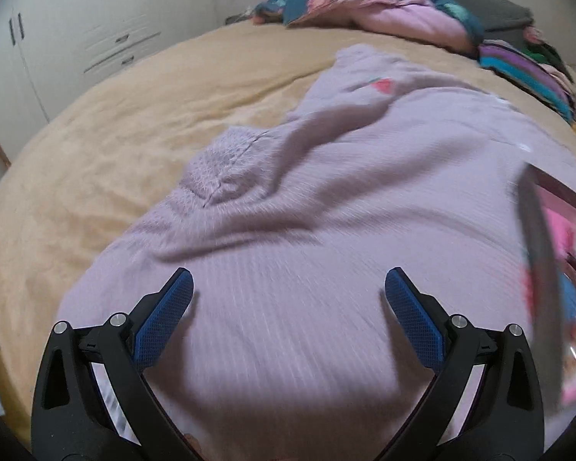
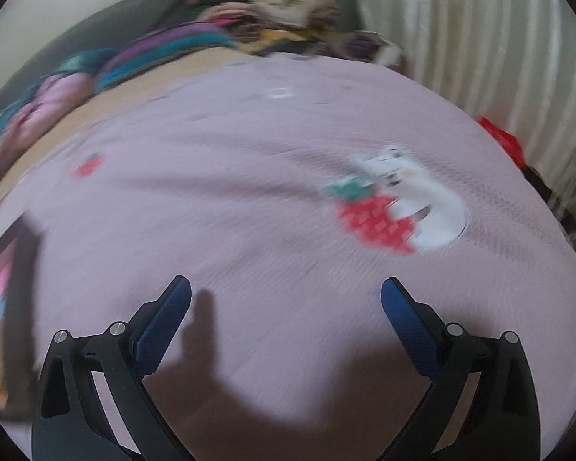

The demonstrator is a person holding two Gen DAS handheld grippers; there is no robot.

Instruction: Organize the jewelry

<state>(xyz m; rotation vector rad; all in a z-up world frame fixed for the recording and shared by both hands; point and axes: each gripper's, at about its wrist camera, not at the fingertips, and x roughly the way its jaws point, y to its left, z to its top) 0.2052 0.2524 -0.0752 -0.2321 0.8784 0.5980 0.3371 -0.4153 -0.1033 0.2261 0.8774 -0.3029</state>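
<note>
My left gripper [image 1: 288, 284] stands open above a lilac knitted blanket [image 1: 326, 211], with nothing between its blue pads. A pink picture-covered box [image 1: 564, 269] with a dark rim shows at the right edge of the left wrist view. My right gripper [image 2: 286, 292] is also open and empty over the same lilac blanket [image 2: 249, 211]. The box [image 2: 4, 288] lies at that view's left edge. Small pale pieces, perhaps jewelry [image 2: 280, 93], lie far off on the blanket, too blurred to identify. Both views are smeared by motion.
A strawberry-and-white-animal motif [image 2: 395, 207] is on the blanket. A tan bedspread [image 1: 115, 146] lies left, with white wardrobes [image 1: 76, 30] beyond. Piled colourful bedding [image 1: 364, 4] lines the headboard. A curtain [image 2: 499, 57] and a red item [image 2: 503, 138] are at the right.
</note>
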